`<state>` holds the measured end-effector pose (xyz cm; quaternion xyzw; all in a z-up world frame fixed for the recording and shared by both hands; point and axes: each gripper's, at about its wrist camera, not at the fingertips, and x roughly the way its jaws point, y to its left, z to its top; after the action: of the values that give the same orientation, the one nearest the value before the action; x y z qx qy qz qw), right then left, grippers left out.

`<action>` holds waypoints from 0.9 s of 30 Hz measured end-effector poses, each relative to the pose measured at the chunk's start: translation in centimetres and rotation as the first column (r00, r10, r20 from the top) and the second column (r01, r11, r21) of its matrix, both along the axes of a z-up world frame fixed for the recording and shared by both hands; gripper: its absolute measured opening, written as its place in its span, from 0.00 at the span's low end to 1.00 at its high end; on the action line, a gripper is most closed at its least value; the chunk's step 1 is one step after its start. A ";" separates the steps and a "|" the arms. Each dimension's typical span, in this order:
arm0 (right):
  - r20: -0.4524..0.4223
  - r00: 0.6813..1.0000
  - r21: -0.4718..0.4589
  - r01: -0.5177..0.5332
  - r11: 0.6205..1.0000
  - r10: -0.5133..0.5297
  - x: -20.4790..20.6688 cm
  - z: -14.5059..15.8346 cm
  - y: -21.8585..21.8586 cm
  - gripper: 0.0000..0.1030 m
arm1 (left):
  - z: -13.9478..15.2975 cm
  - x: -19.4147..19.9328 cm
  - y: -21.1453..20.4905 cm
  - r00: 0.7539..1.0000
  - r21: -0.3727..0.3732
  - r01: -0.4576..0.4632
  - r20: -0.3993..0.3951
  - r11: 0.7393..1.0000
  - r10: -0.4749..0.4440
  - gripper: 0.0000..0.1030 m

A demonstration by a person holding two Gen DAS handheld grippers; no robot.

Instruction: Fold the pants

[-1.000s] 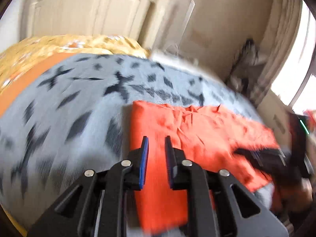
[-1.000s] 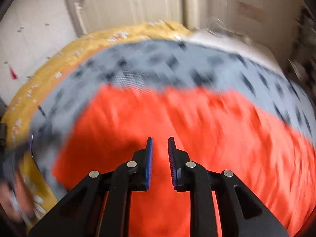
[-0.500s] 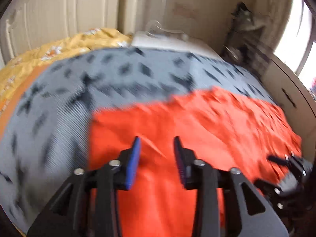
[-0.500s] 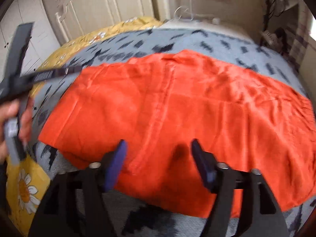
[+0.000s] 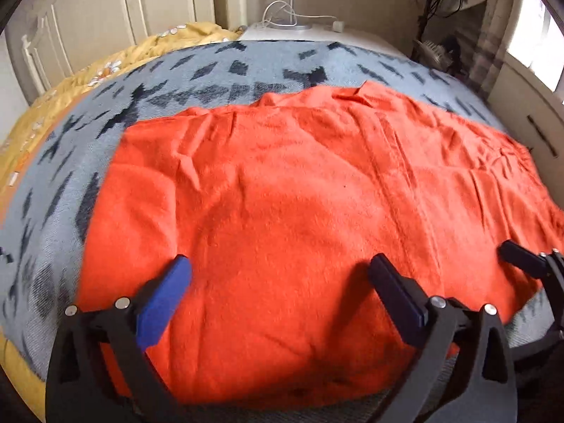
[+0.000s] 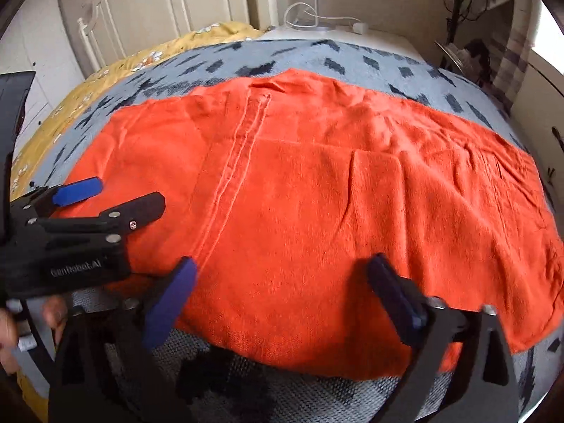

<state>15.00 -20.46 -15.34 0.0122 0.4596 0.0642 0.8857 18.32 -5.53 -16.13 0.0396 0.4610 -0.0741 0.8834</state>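
Observation:
Orange-red pants (image 5: 282, 194) lie spread flat across a grey blanket with black marks (image 5: 218, 67) on a bed; they also show in the right wrist view (image 6: 317, 194), with a stitched seam running front to back. My left gripper (image 5: 278, 275) is open and empty, low over the near edge of the pants on their left part. My right gripper (image 6: 282, 278) is open and empty over the near edge further right. The left gripper also appears at the left of the right wrist view (image 6: 109, 197), and one right finger (image 5: 521, 261) at the right of the left wrist view.
A yellow flowered bedspread (image 5: 70, 84) lies at the left of the blanket. Cream wardrobe doors (image 5: 123, 7) stand behind the bed. A white surface with a cable (image 5: 296, 24) sits at the far end. A cabinet (image 5: 528, 116) stands at the right.
Both grippers have opened wide from nearly shut. Both views have swung to face the pants squarely, and both grippers now sit at the near edge.

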 end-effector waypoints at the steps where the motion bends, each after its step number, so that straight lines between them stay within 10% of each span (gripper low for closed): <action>1: 0.009 1.000 -0.003 0.002 1.000 -0.002 0.0 0.0 0.0 0.94 | -0.1 -0.1 -0.1 1.000 0.000 0.003 0.014 1.000 -0.003 0.98; 9: 0.026 1.000 -0.010 -0.001 1.000 0.001 -0.4 -0.1 0.0 0.94 | 3.2 -1.9 2.8 0.982 -0.058 -0.134 0.124 0.989 0.140 0.93; 15: 0.025 1.000 -0.022 -0.001 1.000 0.002 -0.5 -0.1 0.2 0.94 | 2.3 -1.4 4.9 0.978 -0.064 -0.187 0.085 0.980 0.192 0.47; 27: 0.112 0.994 0.030 0.001 1.000 -0.005 2.1 4.8 0.1 0.94 | 0.2 -2.1 4.4 0.987 -0.065 -0.128 0.094 0.990 0.134 0.59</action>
<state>17.10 -20.32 -10.55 0.0223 0.4082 0.0703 0.9099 16.22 -1.14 -15.88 -0.0134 0.4165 -0.0273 0.9086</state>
